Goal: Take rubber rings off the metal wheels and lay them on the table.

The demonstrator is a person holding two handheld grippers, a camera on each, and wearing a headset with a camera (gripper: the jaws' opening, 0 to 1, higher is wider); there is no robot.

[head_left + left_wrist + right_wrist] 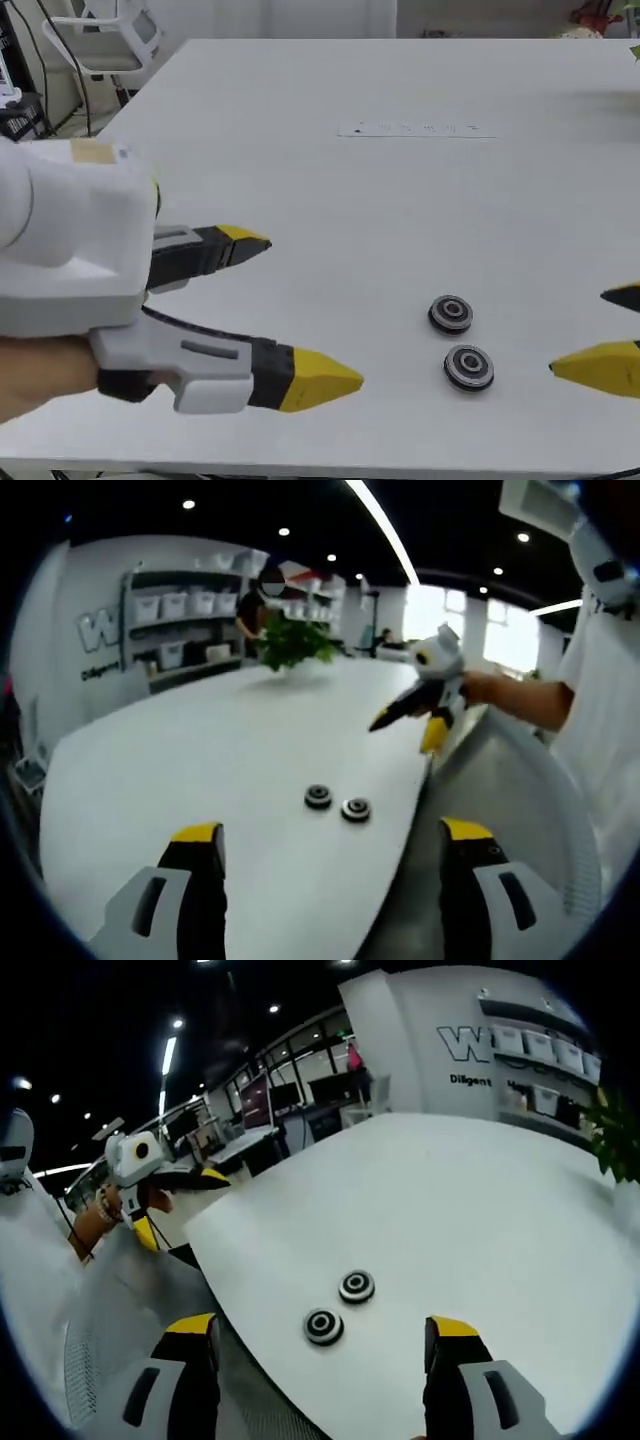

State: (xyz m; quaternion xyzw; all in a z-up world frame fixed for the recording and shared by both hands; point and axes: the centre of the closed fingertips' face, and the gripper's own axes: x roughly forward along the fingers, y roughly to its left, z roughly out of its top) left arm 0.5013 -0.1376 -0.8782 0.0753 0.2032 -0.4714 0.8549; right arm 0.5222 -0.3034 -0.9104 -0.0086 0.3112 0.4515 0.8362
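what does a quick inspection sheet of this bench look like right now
surface: white table, bare around the job's things
job's things: far wheel and near wheel lie flat, side by side near the front edge; dark rubber rings are on both, none on the table
clutter: a faint pale strip farther back; a potted plant at the far end
grippers: left gripper open, holding nothing, well clear of the wheels; right gripper open, holding nothing, closer to them
cables: nothing seen on the table
surroundings: shelves of bins, a chair beyond the corner
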